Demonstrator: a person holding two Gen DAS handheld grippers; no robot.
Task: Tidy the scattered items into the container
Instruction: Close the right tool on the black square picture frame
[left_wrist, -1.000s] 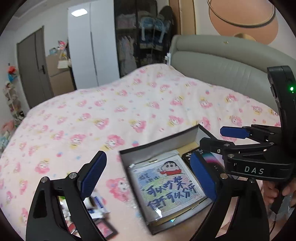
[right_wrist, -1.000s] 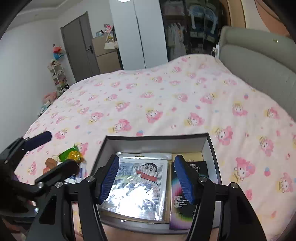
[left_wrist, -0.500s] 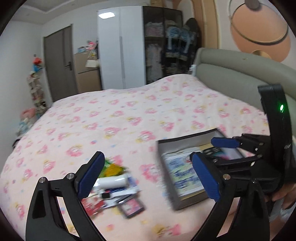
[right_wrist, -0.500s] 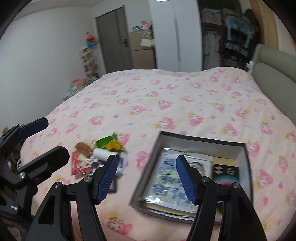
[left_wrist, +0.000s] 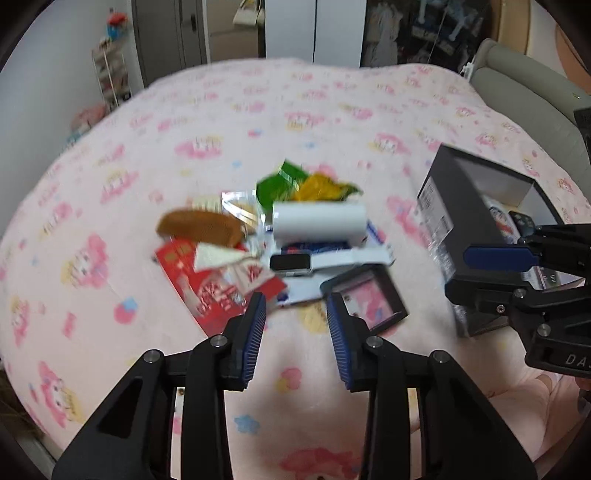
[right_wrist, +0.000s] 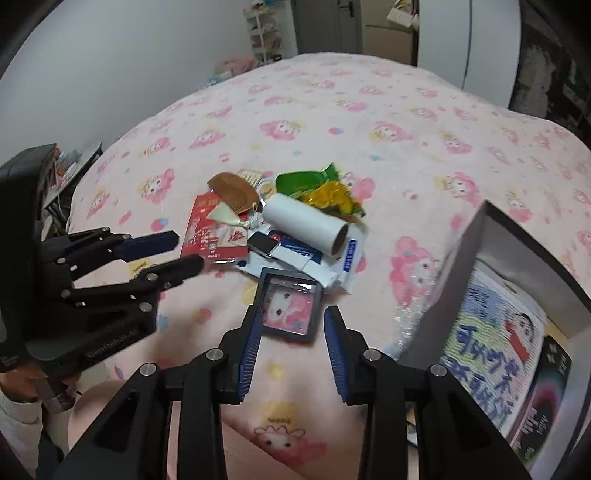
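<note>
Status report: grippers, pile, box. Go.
Left gripper and right gripper open, empty. Right lined up on black picture frame at pile's near edge. Box open beside it. Nothing in the way.

We see the pile on the bed (right_wrist: 369, 110): roll (right_wrist: 306, 224) atop papers (right_wrist: 325, 266), picture frame (right_wrist: 290, 308) in front, comb (right_wrist: 232, 192) left, box (right_wrist: 517, 288) right of the pile.
</note>
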